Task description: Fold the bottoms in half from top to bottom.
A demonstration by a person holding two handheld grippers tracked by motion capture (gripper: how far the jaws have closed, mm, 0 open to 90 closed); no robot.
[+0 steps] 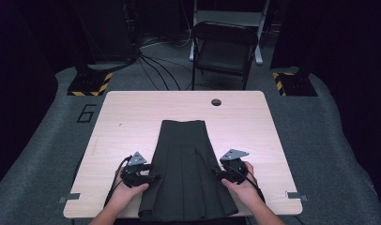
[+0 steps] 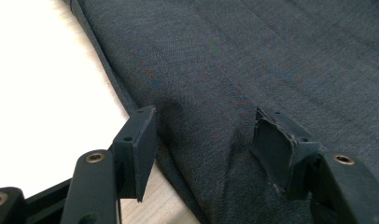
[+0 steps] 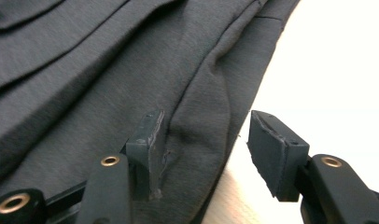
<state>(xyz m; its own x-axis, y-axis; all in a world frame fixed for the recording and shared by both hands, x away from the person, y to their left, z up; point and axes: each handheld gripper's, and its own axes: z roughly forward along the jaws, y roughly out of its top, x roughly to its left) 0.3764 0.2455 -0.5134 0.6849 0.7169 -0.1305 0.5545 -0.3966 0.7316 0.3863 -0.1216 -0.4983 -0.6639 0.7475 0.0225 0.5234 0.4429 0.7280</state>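
A dark pleated skirt [image 1: 184,168] lies flat on the light wooden table [image 1: 127,112], waistband at the far end and hem toward the near edge. My left gripper [image 1: 148,176] rests at the skirt's left side edge. In the left gripper view its jaws [image 2: 204,116] stand apart over the cloth [image 2: 253,56], with the seam edge running between them and the pads clear of it. My right gripper [image 1: 220,174] sits at the skirt's right side edge. In the right gripper view its jaws [image 3: 205,119] are apart around a raised fold of cloth [image 3: 108,70], not pinching it.
A round cable hole [image 1: 216,102] sits near the table's far edge. Behind the table stands a black folding chair [image 1: 224,47], with cables on the floor [image 1: 156,65]. Small metal clips [image 1: 69,198] mark the table's near corners. Bare wood flanks the skirt on both sides.
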